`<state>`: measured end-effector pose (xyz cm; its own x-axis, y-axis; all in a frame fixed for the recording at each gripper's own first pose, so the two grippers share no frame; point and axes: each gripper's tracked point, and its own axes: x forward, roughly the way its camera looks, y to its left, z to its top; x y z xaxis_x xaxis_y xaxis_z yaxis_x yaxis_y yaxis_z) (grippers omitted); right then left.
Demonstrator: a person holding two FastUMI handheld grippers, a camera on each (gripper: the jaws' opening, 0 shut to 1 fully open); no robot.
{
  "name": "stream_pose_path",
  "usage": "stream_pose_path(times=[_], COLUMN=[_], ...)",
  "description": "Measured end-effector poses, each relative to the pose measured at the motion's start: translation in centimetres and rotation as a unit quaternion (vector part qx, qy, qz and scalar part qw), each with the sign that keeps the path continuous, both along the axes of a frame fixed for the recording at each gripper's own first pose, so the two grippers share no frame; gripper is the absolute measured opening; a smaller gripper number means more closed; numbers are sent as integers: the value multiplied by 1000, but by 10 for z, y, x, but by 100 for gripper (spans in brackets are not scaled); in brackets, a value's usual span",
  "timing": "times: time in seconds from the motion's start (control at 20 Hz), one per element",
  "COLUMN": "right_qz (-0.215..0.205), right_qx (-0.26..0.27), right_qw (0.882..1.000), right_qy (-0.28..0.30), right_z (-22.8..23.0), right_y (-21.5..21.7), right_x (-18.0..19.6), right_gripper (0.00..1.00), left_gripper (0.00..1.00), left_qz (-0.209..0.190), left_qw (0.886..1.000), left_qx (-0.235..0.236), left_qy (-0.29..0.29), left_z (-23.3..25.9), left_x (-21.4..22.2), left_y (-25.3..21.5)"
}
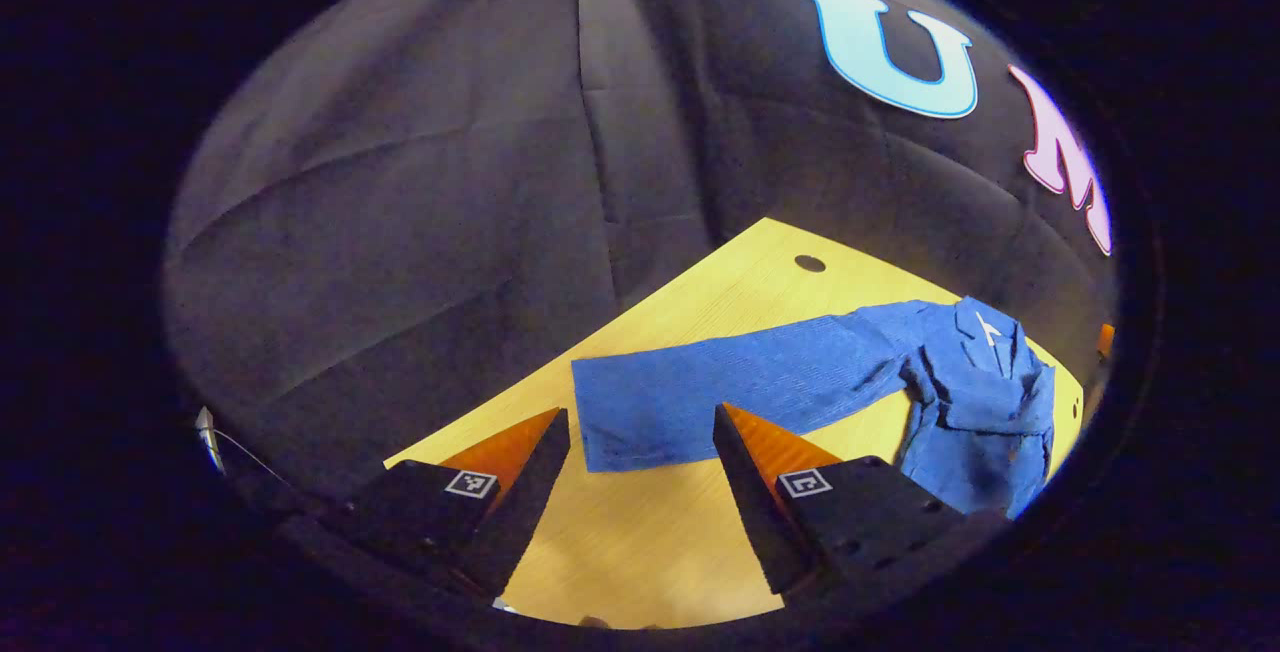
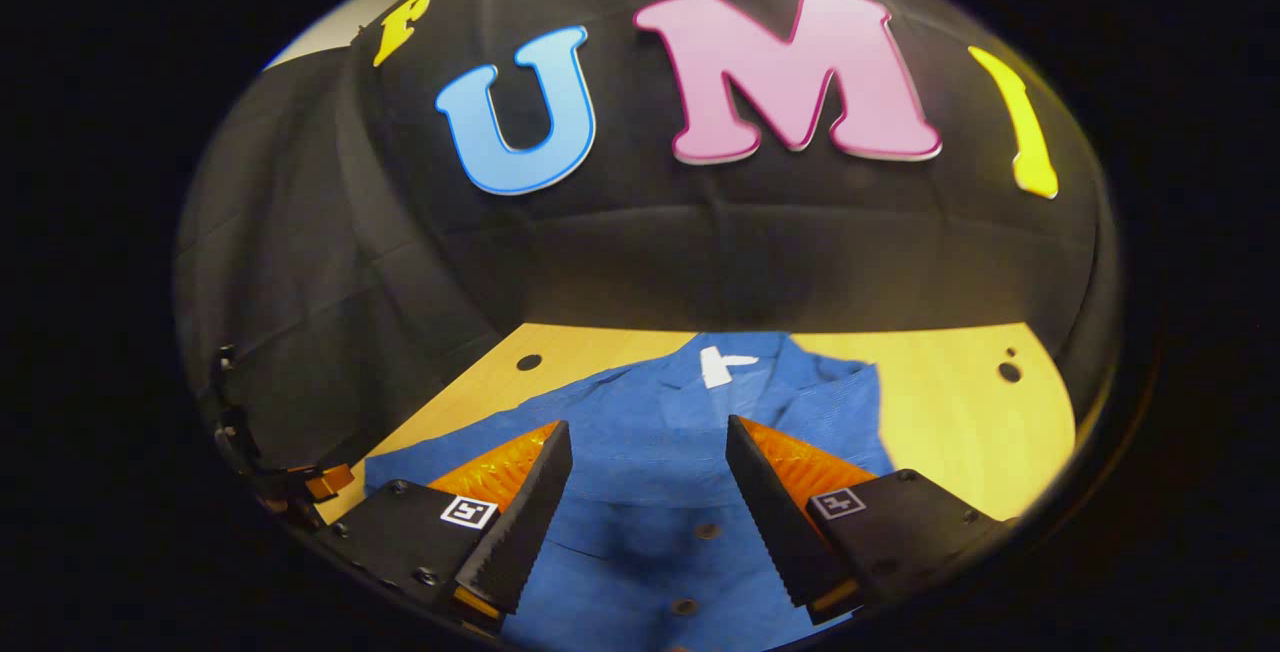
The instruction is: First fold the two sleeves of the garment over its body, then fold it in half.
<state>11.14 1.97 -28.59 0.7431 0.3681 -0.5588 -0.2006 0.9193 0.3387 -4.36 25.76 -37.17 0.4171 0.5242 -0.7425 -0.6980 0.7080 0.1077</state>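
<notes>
Tabletop (image 1: 640,532) under both tongs (image 1: 640,432) (image 2: 648,442), wide apart, empty, above shirt (image 2: 650,472)

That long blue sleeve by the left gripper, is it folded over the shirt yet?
Not yet. The sleeve lies stretched out flat on the yellow table, away from the shirt body.

Blue button-front woven garment (image 2: 650,452): lower body cut off by bottom edge in right gripper view; its far sleeve end runs off behind the black-and-orange wedge finger (image 2: 510,522); in left gripper view body's right side cut by edge; small silver object (image 1: 207,437) at left too small to tell.
</notes>
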Motion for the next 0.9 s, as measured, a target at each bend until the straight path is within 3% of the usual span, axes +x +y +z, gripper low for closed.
stream_pose_path(times=[0.2, 0.35, 0.4, 0.45, 0.6, 0.65, 0.7, 0.8, 0.85, 0.9], right_qz=[-3, -60, -71, -80, -93, -106, -112, -133, -143, -153], right_qx=[-57, -101, -109, -115, -106, -90, -84, -78, -76, -76], right_qw=[998, 993, 991, 990, 990, 990, 990, 988, 987, 985], right_qy=[-19, -27, -29, -29, -8, 1, 1, -7, -8, -7], right_z=[30, 71, 81, 91, 96, 98, 101, 113, 115, 116], right_y=[-79, -149, -162, -175, -187, -185, -186, -196, -201, -208], right_x=[-24, -41, -48, -56, -78, -81, -82, -85, -85, -87], right_gripper=[98, 98, 98, 98, 98, 98, 98, 98, 98, 97], left_gripper=[85, 85, 82, 87, 83, 71, 67, 12, 12, 4], left_qz=[23, 44, 41, 34, 36, 30, 22, 36, 41, 39], left_qw=[997, 992, 991, 992, 986, 984, 984, 984, 983, 982], left_qx=[-62, -84, -94, -90, -129, -147, -148, -167, -174, -182], left_qy=[43, 82, 88, 81, 97, 100, 95, 47, 40, 26], left_z=[-42, -59, -62, -58, -63, -65, -65, -62, -61, -64], left_x=[-2, -9, -8, -4, 0, 7, 10, 23, 23, 25], left_y=[11, 18, 14, 18, 21, 18, 17, 13, 13, 15])
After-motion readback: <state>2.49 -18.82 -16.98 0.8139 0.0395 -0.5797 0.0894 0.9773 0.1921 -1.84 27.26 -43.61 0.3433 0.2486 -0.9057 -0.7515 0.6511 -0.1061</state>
